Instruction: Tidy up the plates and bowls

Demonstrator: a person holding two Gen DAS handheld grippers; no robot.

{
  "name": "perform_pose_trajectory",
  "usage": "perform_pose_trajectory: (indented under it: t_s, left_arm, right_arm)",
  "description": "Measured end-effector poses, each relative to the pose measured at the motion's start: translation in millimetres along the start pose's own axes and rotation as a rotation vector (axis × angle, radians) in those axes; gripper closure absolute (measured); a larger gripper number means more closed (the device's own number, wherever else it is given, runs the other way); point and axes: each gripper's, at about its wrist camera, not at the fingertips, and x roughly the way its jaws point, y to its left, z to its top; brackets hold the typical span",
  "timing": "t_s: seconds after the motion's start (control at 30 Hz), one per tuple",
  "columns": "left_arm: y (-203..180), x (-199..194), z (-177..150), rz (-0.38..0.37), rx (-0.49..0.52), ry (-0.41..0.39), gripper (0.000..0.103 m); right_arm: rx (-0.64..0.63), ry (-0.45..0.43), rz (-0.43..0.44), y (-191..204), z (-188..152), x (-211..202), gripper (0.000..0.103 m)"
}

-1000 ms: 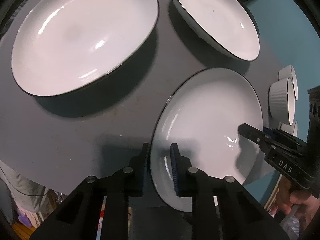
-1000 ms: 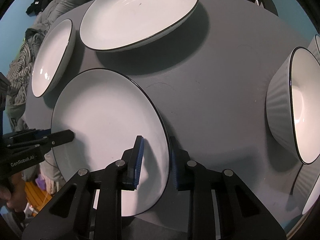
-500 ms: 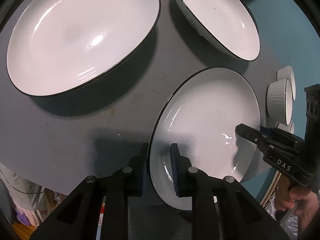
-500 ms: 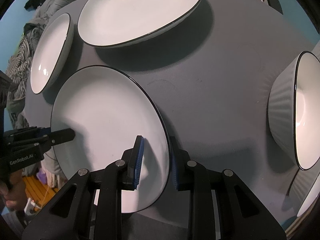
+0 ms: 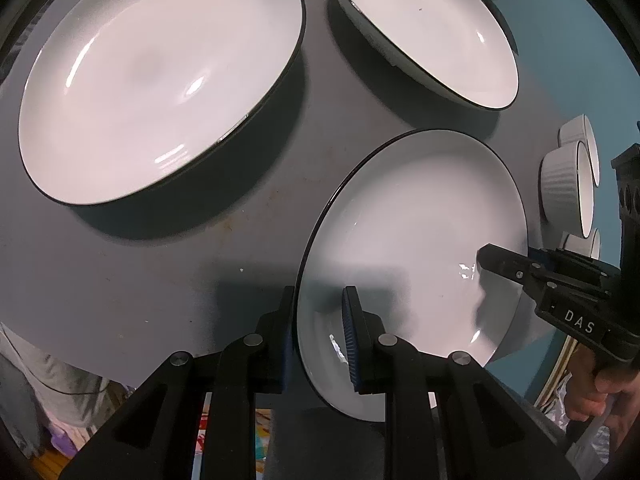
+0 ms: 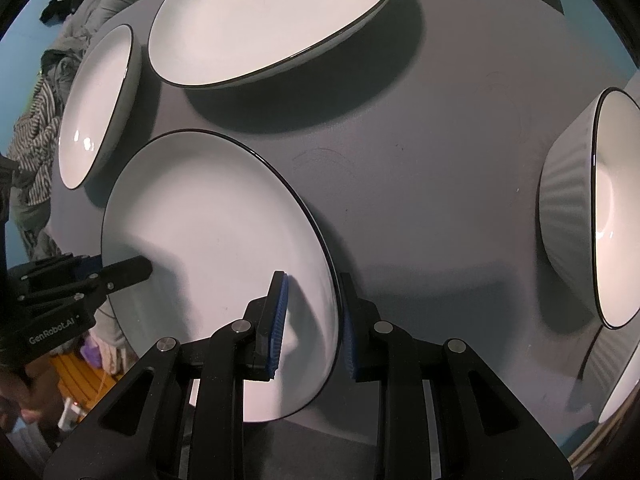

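Dim overhead light, hard shadows, fisheye warp

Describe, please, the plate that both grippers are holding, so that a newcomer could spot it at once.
On the grey table lie three wide white dishes with dark rims. The held plate is the one nearest the person, at the table's near edge. Unlike the two others, it has the left gripper and the right gripper pinching opposite sides of its rim.

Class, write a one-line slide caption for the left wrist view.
Both grippers clamp opposite rims of one white plate above a grey table.
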Motion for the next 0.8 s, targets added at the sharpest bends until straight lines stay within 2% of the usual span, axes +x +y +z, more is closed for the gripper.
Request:
perform_pose_trajectory:
  t_s: [0.1, 0.47, 0.8]
  left_arm:
    - [-16, 5, 11, 0.006, 0.004, 0.003, 0.082]
    - [-2, -25, 28, -0.011, 0.003, -0.011, 0.082]
    - [-18, -42, 59, -0.012, 0.004, -0.052, 0.082]
  right_arm:
    - [0.02, -0.005, 0.011, -3, 5, -3, 0.079]
    - [0.006, -0.029, -0.002, -4, 18, -19, 0.079]
    - [0.028, -0.054, 0.008, -18, 38, -46, 0.08]
